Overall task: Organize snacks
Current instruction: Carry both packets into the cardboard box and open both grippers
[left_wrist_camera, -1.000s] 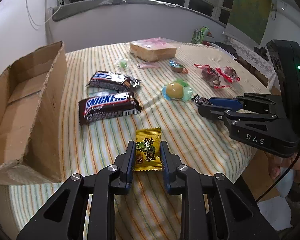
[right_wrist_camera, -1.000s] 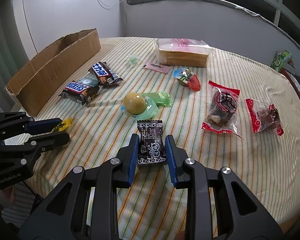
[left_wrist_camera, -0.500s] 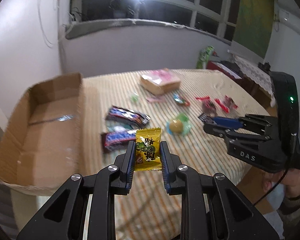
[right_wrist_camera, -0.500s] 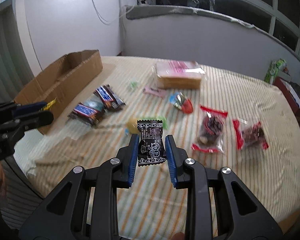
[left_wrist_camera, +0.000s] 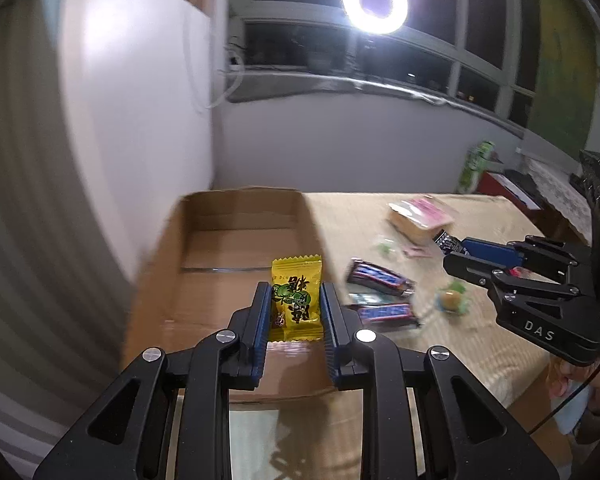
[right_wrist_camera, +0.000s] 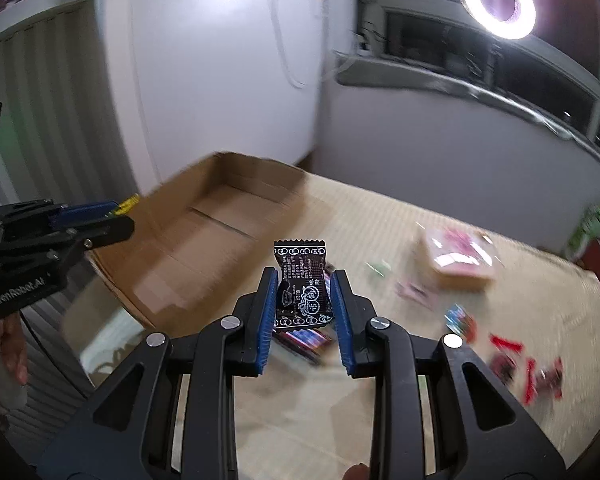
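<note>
My left gripper (left_wrist_camera: 295, 300) is shut on a yellow candy packet (left_wrist_camera: 296, 296) and holds it in the air over the near end of an open cardboard box (left_wrist_camera: 236, 248). My right gripper (right_wrist_camera: 304, 292) is shut on a black candy packet (right_wrist_camera: 302, 284), raised above the striped table to the right of the box (right_wrist_camera: 204, 240). The left gripper also shows in the right wrist view (right_wrist_camera: 112, 220), by the box's left wall. The right gripper shows in the left wrist view (left_wrist_camera: 456, 250), over the snacks.
On the striped tablecloth (left_wrist_camera: 480, 332) lie two Snickers bars (left_wrist_camera: 380, 292), a round yellow sweet in green wrap (left_wrist_camera: 452, 300), a wrapped bread pack (left_wrist_camera: 420, 220) and red snack bags (right_wrist_camera: 528, 368). A wall stands behind the box. A ring light (left_wrist_camera: 374, 2) shines above.
Both grippers have risen off the table with their packets and swung left toward the cardboard box. The box interior now faces the cameras.
</note>
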The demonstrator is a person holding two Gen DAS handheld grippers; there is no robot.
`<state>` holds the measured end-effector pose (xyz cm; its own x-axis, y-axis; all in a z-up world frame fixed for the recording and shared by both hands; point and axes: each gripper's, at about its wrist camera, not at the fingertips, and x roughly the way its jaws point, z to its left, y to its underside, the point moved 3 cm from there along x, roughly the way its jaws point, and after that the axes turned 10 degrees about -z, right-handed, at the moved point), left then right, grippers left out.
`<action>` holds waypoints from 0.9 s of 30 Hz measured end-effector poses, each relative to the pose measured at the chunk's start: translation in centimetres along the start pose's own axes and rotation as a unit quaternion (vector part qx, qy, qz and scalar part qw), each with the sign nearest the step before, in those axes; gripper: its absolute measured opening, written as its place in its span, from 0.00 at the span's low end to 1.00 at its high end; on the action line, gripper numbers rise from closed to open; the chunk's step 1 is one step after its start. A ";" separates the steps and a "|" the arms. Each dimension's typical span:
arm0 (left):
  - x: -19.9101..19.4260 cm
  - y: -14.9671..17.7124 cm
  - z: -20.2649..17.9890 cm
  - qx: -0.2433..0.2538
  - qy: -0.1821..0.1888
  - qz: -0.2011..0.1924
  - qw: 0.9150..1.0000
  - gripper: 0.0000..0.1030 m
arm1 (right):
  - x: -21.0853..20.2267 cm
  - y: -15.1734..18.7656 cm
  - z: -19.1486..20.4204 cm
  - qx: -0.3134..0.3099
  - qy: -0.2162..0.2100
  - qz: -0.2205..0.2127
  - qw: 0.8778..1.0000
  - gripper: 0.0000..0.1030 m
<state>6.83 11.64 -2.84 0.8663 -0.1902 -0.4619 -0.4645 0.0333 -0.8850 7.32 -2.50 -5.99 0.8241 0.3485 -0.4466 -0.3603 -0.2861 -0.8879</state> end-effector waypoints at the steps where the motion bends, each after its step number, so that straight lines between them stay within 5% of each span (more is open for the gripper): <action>1: -0.1 0.1 0.4 -0.001 -0.004 0.000 1.000 0.21 | 0.5 -0.6 1.0 -0.005 -0.009 -0.003 1.000 0.27; 10: -0.8 0.9 4.7 -0.023 -0.028 0.001 0.999 0.21 | 4.0 -2.6 7.0 -0.040 -0.054 -0.007 0.998 0.27; 22: -0.3 1.1 6.0 -0.033 -0.027 0.000 0.999 0.22 | 5.6 -2.4 8.9 -0.051 -0.057 0.007 0.997 0.27; 27: -0.3 1.2 6.3 -0.037 -0.035 -0.001 0.999 0.35 | 6.0 -2.1 8.8 -0.049 -0.055 0.012 0.997 0.36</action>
<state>7.17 17.91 -4.11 0.8766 -0.1215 -0.4656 -0.4730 -0.0401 -0.8801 9.20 8.02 -7.79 0.7615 0.4342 -0.4813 -0.3305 -0.3787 -0.8645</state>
